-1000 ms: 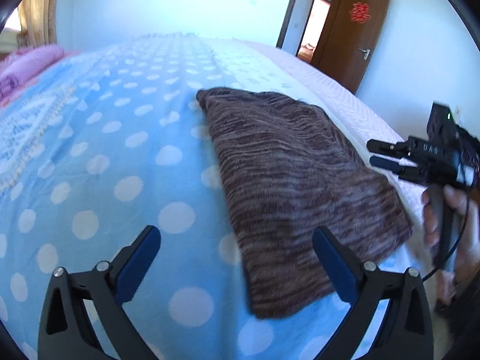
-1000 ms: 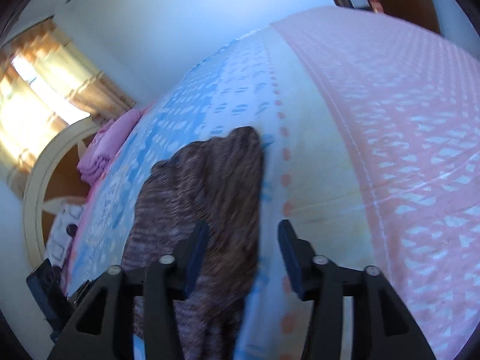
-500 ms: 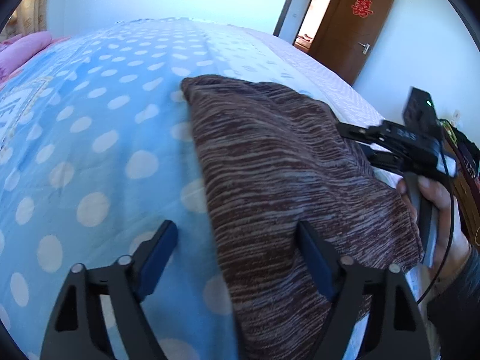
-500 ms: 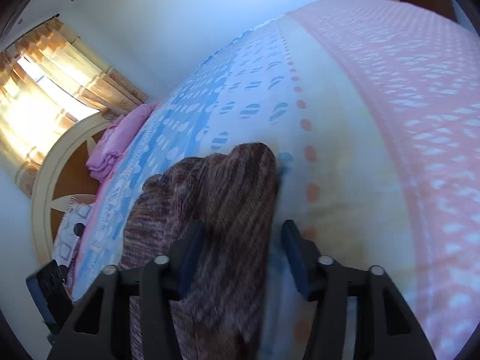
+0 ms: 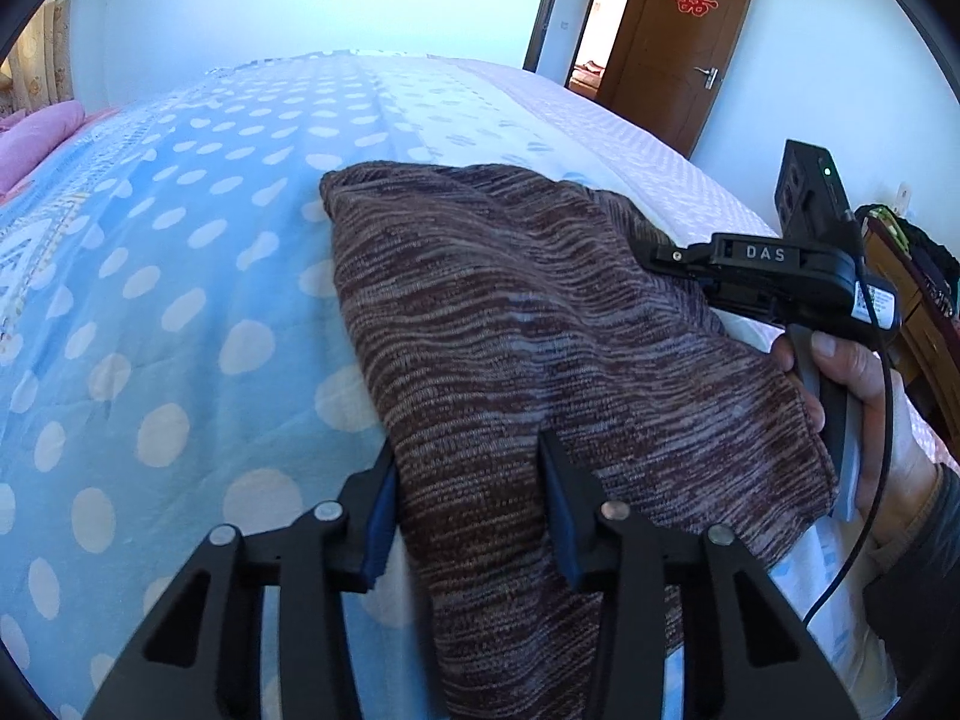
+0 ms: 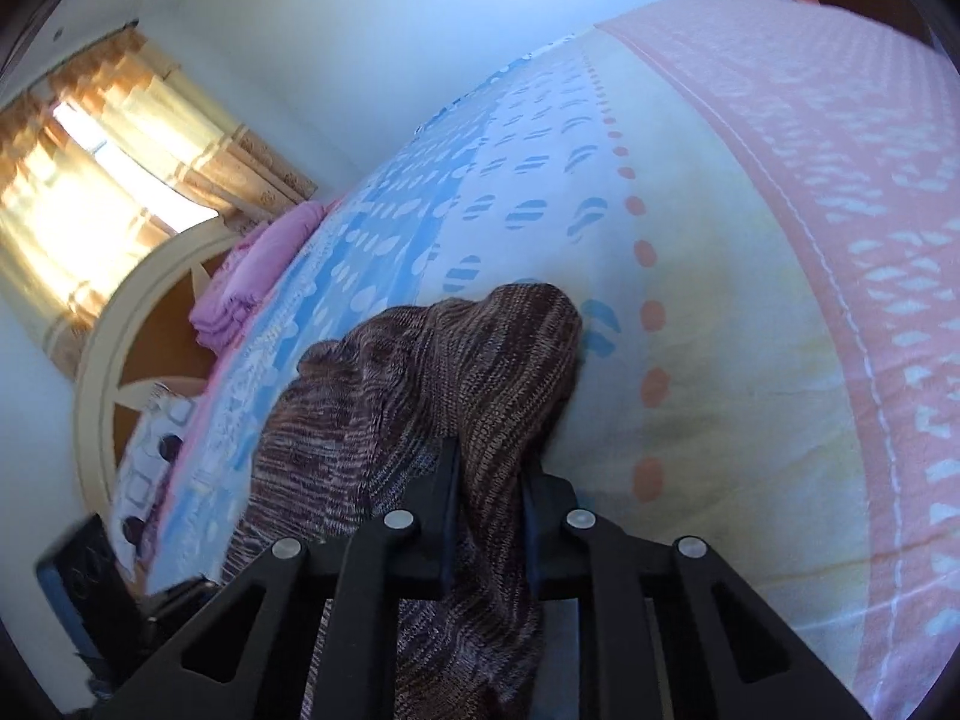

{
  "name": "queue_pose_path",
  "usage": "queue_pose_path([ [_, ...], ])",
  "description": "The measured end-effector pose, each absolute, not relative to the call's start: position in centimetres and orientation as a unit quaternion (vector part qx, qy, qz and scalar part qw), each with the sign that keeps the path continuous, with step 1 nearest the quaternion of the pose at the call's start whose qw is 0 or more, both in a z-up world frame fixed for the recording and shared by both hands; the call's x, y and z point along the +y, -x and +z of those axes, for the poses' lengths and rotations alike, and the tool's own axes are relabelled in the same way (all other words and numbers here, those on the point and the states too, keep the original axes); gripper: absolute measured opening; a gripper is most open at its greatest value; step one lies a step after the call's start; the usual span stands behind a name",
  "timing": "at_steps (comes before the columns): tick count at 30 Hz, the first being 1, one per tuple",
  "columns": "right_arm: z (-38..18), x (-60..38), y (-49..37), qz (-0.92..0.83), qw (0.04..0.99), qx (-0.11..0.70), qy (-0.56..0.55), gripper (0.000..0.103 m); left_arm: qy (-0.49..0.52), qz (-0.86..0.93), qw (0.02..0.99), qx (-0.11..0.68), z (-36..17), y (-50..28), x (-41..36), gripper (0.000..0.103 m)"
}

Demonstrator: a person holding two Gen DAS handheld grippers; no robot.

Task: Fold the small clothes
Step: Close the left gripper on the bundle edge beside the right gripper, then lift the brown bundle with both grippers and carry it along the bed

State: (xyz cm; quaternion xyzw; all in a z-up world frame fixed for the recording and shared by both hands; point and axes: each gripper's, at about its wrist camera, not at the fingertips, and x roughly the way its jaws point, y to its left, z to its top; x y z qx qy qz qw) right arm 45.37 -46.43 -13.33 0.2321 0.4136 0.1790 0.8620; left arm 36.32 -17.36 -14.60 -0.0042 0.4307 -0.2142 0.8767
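Observation:
A brown striped knit garment (image 5: 528, 324) lies folded on the blue polka-dot bedspread (image 5: 180, 276). My left gripper (image 5: 468, 498) straddles the garment's near left edge, its jaws partly closed with fabric between them. My right gripper (image 6: 489, 480) is shut on the garment's (image 6: 432, 372) right edge, fabric bunched between the pads. In the left wrist view the right gripper (image 5: 660, 258) shows at the garment's right side, held by a hand.
A pink folded blanket (image 6: 252, 276) lies at the head of the bed by the round headboard (image 6: 108, 360). A brown door (image 5: 678, 42) stands open at the far right. The bed's pink border (image 6: 840, 240) runs along the right.
Both grippers moved forward onto the garment. The left jaws narrowed around its near left edge. The right jaws closed on its right edge and bunched the fabric.

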Motion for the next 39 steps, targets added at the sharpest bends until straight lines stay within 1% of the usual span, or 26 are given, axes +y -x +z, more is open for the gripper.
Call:
queue_pose_path([
  [2, -13.7, -46.7, -45.7, 0.175, 0.857, 0.418, -0.244, 0.022, 0.004, -0.212, 0.877, 0.43, -14.6, -36.3, -17.4, 0.045],
  [5, -13.9, -46.9, -45.9, 0.179, 0.854, 0.42, -0.251, 0.022, 0.003, -0.211, 0.878, 0.429, -14.7, -36.4, -17.4, 0.046],
  [7, -13.7, -46.6, -45.8, 0.176, 0.859, 0.416, -0.239, 0.019, 0.0, -0.211, 0.879, 0.427, -14.7, -36.2, -17.5, 0.045],
  [10, -13.4, -46.3, -45.6, 0.173, 0.866, 0.41, -0.226, 0.017, -0.007, -0.211, 0.881, 0.424, -14.4, -36.0, -17.6, 0.04],
  [18, -12.0, -45.4, -44.5, 0.16, 0.883, 0.393, -0.2, 0.015, -0.026, -0.21, 0.877, 0.432, -13.5, -36.1, -17.7, 0.029],
  [27, -9.5, -43.5, -42.2, 0.18, 0.885, 0.373, -0.215, 0.014, -0.028, -0.204, 0.877, 0.435, -11.2, -34.6, -16.1, 0.027],
  [39, -7.7, -35.8, -39.0, 0.237, 0.874, 0.372, -0.204, 0.013, -0.021, -0.17, 0.89, 0.422, -9.1, -30.0, -9.2, 0.027],
])
